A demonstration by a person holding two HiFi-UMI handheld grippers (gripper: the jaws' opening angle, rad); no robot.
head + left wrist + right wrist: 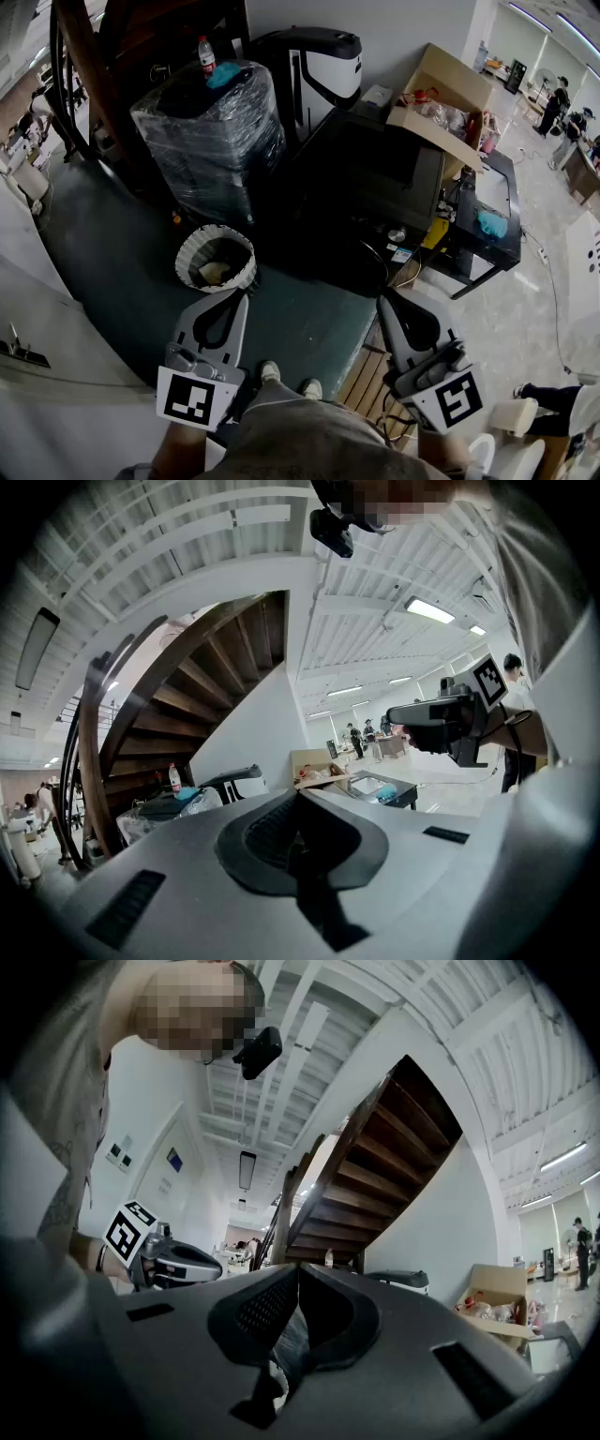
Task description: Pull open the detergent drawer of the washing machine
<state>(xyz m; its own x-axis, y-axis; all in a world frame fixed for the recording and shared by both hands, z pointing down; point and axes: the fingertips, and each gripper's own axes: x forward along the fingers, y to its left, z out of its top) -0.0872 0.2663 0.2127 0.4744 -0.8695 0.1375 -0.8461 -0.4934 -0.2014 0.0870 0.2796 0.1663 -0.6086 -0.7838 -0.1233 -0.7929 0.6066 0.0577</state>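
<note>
My left gripper (pixel 237 295) and my right gripper (pixel 383 298) are close before me, each with its jaws closed together on nothing. Just beyond the left one a waste basket (pixel 187 246) stands on the green floor (pixel 122 244), and further back a plastic-wrapped stack (pixel 211 141). Where the detergent drawer is, I cannot tell.

Grey left claw (pixel 240 296) and right claw (pixel 383 300), black-white marker cubes (pixel 197 397), perhaps khaki clothing (pixel 281 439).

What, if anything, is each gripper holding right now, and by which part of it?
Nothing is held. The left gripper and the right gripper both have their jaws closed together with nothing between them.
</note>
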